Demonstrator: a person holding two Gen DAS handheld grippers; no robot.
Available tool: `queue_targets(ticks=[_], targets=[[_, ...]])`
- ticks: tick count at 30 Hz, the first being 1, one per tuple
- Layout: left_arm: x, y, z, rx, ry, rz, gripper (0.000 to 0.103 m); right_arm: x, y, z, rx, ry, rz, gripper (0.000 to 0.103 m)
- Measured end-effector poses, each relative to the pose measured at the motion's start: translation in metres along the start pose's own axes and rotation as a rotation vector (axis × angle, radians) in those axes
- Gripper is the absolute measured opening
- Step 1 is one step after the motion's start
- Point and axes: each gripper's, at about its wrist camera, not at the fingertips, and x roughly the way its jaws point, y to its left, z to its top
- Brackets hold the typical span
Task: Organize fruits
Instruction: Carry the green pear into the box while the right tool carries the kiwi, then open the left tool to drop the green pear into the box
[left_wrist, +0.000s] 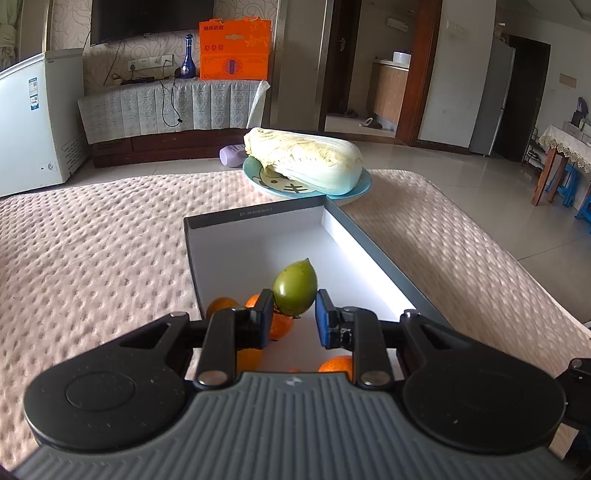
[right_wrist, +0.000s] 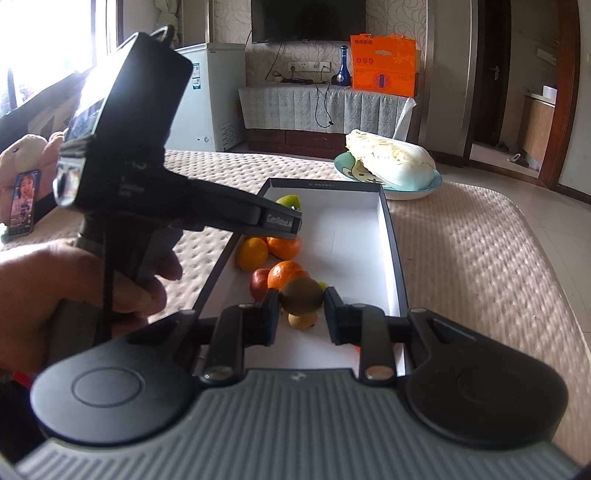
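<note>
Right claw clamped on a kiwi over the box. Left claw clamped on a green fruit, oranges below.

Patterned wallpaper wall, dark TV mounted. Low cabinet under lace cloth, orange gift box, blue bottle on top. White chest freezer left. Glossy tile floor. Dark wood doorways right. Daylight through window.
</note>
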Motion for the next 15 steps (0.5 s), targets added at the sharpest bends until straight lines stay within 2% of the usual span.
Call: queue_targets(ticks=[15], targets=[[0.015,-0.007,0.002,-0.005,0.009,-0.012,0.028,0.001,-0.003,-0.002,0.000,0.007,-0.001,0.029]])
